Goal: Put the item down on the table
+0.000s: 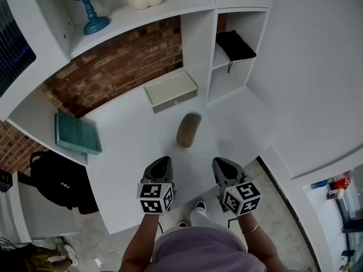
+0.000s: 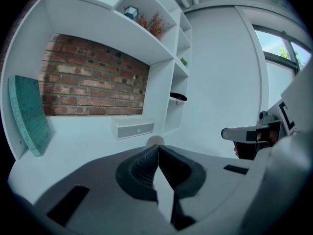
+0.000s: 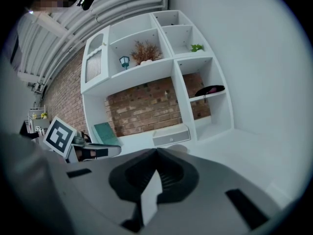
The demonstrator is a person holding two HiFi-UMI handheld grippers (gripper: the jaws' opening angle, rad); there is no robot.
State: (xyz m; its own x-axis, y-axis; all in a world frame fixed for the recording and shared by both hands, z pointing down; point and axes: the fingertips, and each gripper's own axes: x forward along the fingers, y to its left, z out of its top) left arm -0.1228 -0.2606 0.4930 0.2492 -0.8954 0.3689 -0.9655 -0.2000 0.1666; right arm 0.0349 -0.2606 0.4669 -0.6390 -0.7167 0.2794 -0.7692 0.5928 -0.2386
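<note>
Nearest, the left gripper and the right gripper are being held with jaws fully closed, nothing between them. Just beyond, clear of both, the brown case is being borne by the white table, short of a white box.

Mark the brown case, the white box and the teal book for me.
brown case [image 1: 188, 130], head view, middle of its top.
white box [image 1: 170, 89], head view, centre of its top.
teal book [image 1: 77, 134], head view, middle of its cover.
</note>
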